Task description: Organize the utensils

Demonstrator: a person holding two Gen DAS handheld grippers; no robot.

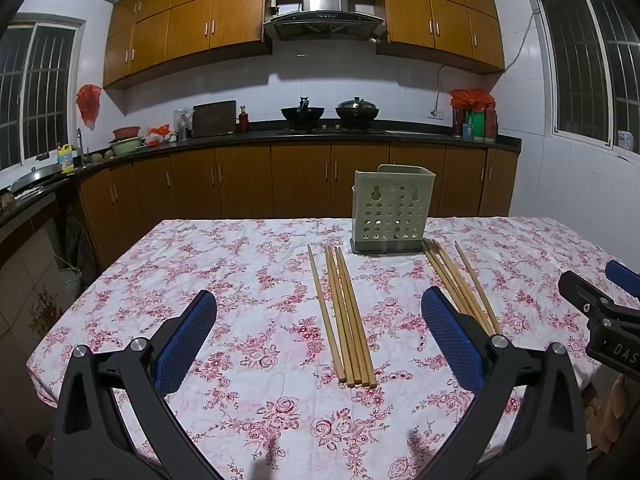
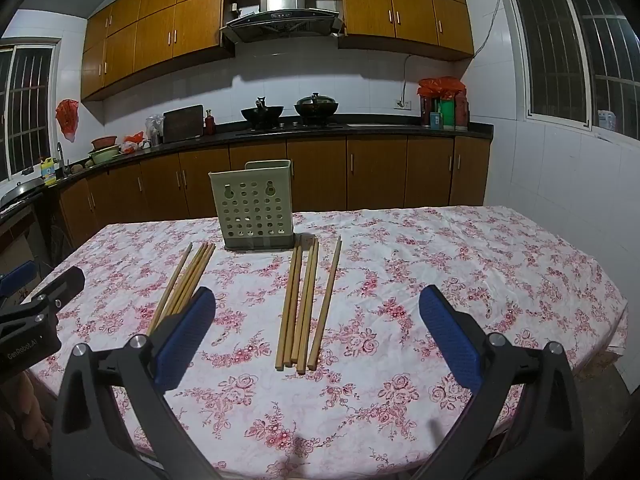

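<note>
- Kitchen at night: brown wooden cabinets [image 1: 192,20] above and below a dark countertop [image 1: 280,136], white tiled walls, a steel range hood [image 1: 324,4], two woks on the stove [image 1: 330,114], barred windows on both sides.
- Nearer the cameras, a table [image 1: 240,264] under a white cloth printed with pink roses.
- A pale green perforated utensil holder [image 1: 390,212] stands upright near the table's far edge.
- Two sets of wooden chopsticks lie flat on the cloth, long axes running from the near side toward the holder.
- The left bundle of chopsticks [image 1: 344,316] lies just left of the holder, four sticks close together, far tips spreading slightly.
- The right bundle of chopsticks [image 2: 304,304] starts beside the holder's base, one stick lying a little apart on the right.
- The left gripper [image 1: 318,336] hangs above the table, tilted downward, jaws spread wide and empty, the left bundle framed between its blue pads [image 1: 186,344].
- The right gripper [image 2: 318,336] is likewise released, nothing held, the right bundle between its fingers.
</note>
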